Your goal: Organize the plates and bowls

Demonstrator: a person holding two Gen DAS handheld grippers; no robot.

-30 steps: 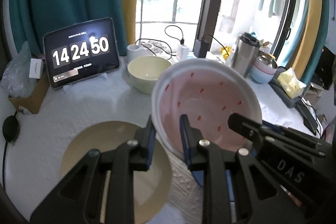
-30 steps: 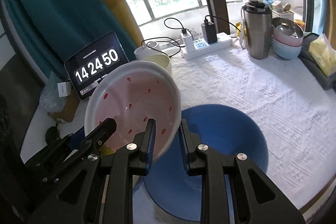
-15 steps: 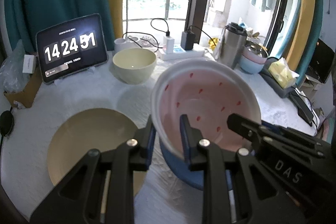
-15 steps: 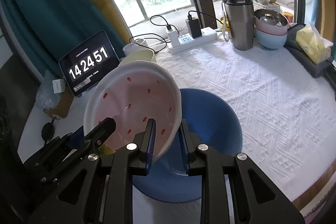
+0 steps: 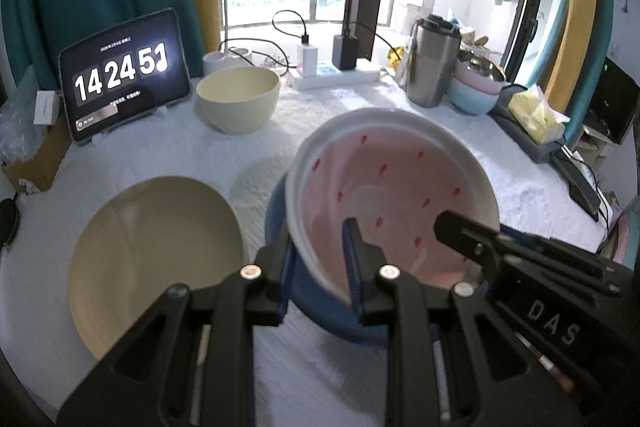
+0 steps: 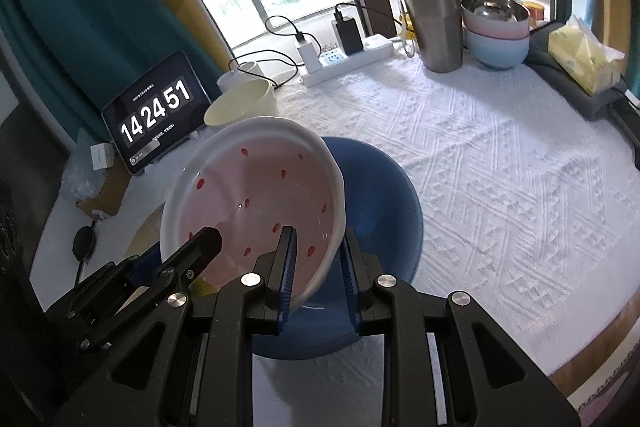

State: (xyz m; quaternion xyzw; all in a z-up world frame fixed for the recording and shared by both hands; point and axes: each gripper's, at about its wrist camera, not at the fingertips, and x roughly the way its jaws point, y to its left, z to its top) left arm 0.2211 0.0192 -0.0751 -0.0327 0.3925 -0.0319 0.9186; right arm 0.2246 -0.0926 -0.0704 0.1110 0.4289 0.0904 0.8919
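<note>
Left wrist view. Item: pink bowl, white rim, red speckles, glazed and rigid; judged moderately heavy, slippery at the glaze, breakable if dropped. Location: held tilted in the air, directly above the blue plate on the tabletop.

Grip: left tongs narrow, clamped across the near rim, 1 pad inside and 1 outside. Right tongs likewise narrow, pinching the opposite side of the rim. 2 rim grips share the load; the thin wall is the only practical hold.

Nearby: beige plate beside the blue one; cream bowl further back, well apart.

Handling note: set down level and gently, since glaze on glaze may skid or chip.
</note>
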